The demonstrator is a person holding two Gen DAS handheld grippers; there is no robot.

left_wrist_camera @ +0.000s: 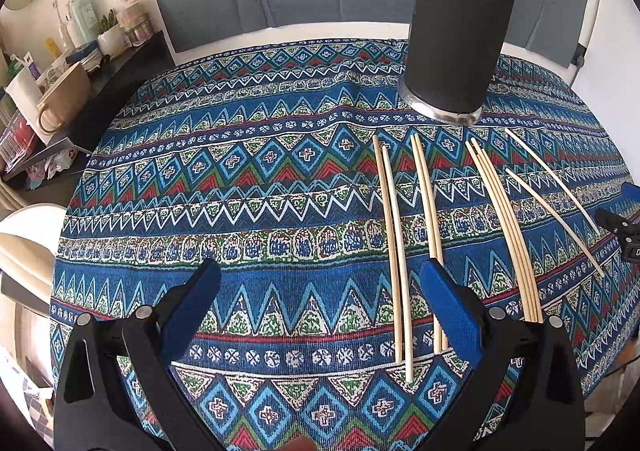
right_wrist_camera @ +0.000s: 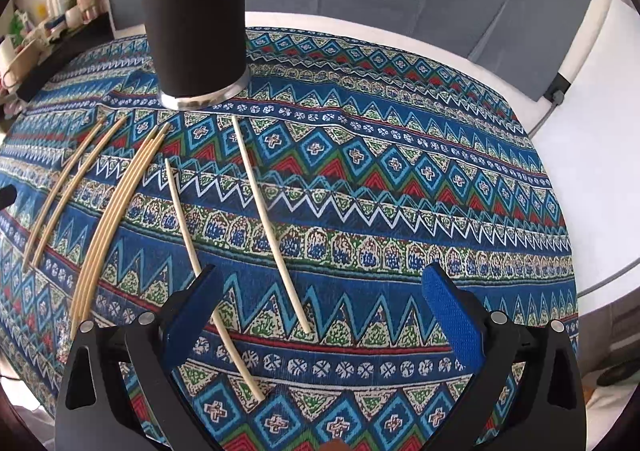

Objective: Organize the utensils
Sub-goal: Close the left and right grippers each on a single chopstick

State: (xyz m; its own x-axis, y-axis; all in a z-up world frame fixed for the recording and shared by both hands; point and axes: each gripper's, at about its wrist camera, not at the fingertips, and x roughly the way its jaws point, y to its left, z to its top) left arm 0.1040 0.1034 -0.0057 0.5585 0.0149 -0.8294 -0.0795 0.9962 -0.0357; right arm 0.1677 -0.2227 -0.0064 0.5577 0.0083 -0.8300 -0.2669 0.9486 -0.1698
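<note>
Chopsticks (left_wrist_camera: 426, 211) lie in loose pairs on the patterned cloth (left_wrist_camera: 240, 211) of the counter, just near of the upright black holder (left_wrist_camera: 452, 47) — none inside yet, as far as shows. Both the left hand-held gripper (left_wrist_camera: 320, 307) and the right hand-held gripper (right_wrist_camera: 320, 307) hover wide open and empty; best pinch one pair mid-length, then tip it ends-down into the holder. No legible writing — only a cut-off letter at the left view's far right edge.
</note>
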